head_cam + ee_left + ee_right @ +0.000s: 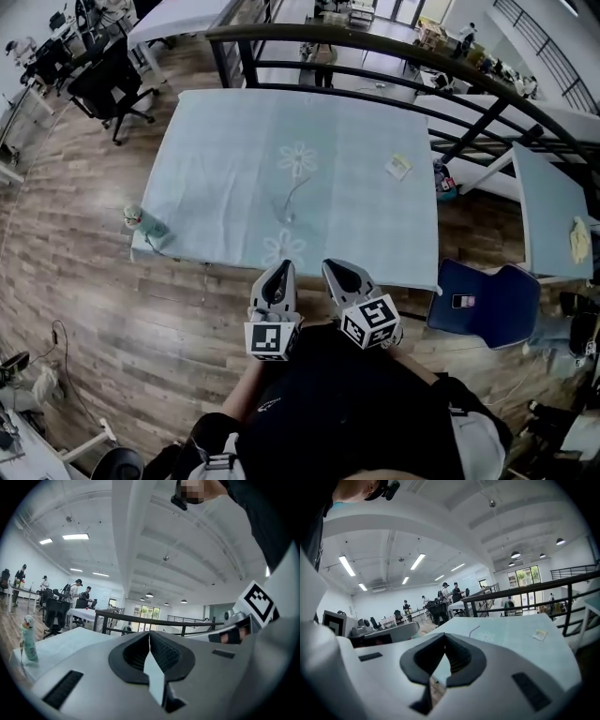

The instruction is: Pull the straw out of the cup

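The left claw [281,266] is shut tight. Its two dark, ribbed pads [164,651] meet at the tips and hold nothing. The right claw [334,266] is shut tight too, with nothing in it. The two claws hang side by side in the air, just before the near edge of the worktop [225,141], and they touch nothing. Each claw is smooth grey plastic, and each has a cube [272,340] with black and white squares at its back.

There is one cup [284,212]. It is clear, so it is hard to see. It stands near the middle of the worktop, well apart from both claws. One straw [299,190] sits in it — thin, bent and leaning to the right.

The worktop is square, with a pale blue cloth on it. The cloth has two white flowers [298,157]. One small bottle [133,217] stands at the near left corner. One small flat packet [398,166] lies on the right side. One blue chair [487,300] stands on the wood floor [84,281], beside the near right corner.
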Demonstrator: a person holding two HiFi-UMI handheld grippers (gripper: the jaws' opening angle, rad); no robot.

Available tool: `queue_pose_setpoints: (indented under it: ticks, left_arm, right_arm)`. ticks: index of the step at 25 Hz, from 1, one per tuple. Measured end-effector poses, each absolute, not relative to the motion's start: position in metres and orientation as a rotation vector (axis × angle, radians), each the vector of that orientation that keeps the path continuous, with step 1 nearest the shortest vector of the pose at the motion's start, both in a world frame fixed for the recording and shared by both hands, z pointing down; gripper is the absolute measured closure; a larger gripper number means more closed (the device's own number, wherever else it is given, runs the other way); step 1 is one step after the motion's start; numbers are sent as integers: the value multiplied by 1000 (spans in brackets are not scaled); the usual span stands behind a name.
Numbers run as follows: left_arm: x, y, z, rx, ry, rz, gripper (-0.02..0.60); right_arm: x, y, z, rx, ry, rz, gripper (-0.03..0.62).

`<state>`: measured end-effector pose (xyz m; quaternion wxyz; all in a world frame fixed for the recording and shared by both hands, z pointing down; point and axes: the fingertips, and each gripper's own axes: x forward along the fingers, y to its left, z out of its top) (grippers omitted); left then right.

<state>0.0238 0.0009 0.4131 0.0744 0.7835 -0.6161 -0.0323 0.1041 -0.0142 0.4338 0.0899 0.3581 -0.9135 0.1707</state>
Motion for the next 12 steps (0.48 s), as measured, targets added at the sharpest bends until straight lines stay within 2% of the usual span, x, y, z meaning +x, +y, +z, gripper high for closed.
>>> queue_pose_setpoints:
  ticks: [12]
  left_arm:
    - [-73, -69, 410, 2485, -1689, -99, 565]
  right_arm:
    - [6, -66, 442, 1227, -2629, 537, 585]
